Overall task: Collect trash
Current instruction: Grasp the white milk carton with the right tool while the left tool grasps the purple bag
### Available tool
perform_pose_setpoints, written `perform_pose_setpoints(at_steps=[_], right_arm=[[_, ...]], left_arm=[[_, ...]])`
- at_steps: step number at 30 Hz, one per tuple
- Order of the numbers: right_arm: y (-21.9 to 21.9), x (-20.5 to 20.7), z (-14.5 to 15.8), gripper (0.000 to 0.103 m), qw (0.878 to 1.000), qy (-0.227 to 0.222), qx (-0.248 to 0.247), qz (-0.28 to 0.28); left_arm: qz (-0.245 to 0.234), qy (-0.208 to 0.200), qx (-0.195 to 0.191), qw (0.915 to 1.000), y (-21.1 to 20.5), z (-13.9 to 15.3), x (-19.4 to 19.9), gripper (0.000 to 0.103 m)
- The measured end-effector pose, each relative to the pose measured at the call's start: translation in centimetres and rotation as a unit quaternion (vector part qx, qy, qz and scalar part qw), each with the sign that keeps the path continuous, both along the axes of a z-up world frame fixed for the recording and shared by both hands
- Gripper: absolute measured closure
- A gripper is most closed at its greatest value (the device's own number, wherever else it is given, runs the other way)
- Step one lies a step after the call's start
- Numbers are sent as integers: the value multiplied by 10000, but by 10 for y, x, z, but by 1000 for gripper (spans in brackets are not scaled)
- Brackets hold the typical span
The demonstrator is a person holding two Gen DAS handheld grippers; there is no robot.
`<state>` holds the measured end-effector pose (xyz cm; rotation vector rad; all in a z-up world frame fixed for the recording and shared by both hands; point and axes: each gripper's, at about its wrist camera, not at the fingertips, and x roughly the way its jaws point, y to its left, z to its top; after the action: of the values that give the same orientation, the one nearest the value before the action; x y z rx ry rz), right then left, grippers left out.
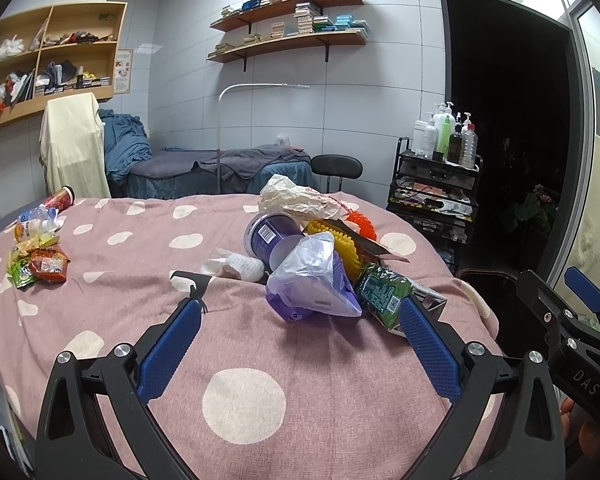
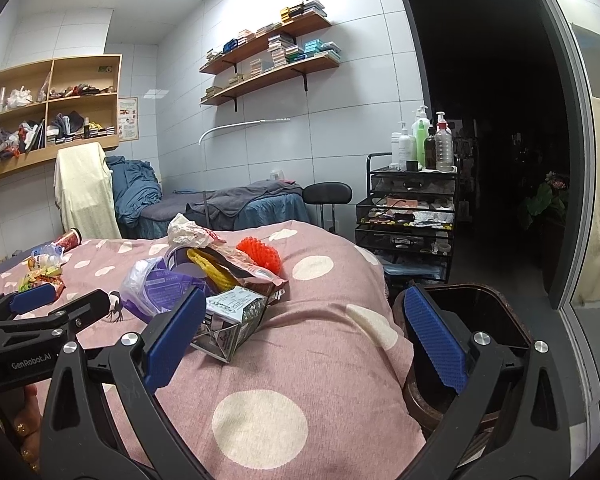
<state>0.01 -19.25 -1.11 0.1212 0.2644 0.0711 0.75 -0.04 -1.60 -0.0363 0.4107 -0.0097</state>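
Two grippers hover spread wide and empty over the pink spotted bedspread [image 1: 260, 344]: left gripper [image 1: 300, 320], right gripper [image 2: 304, 320]. Trash pile [image 1: 320, 264] sits mid-bed, near what looks like a dark bin [image 2: 480, 312] alongside.

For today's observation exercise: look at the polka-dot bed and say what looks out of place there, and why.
Litter lies on the pink polka-dot bedspread: a heap near its right edge with a purple tub tipped on its side, a crumpled plastic bag and an opened green carton, plus snack wrappers at the left. The dark bin stands beside the bed.
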Motion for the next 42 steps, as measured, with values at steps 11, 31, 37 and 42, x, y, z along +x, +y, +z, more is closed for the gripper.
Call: perform_pose_setpoints(at_steps=[11,31,37,42], right_arm=[[8,14,-5,5,9990,386,-84,223],[36,115,-30,19,9529,2416,1264,1327],[46,136,-43,45,9369,2999,1326,1213],[46,136,-46,55,9390,2988,1254,1149]], left_arm=[[5,220,12,9998,6,-9,8,5],[-426,493,119,9978,33,-10,44,5],[-530,507,132,9972,31,-8,47,5],[-657,515,155,9964,23,-6,52,5]])
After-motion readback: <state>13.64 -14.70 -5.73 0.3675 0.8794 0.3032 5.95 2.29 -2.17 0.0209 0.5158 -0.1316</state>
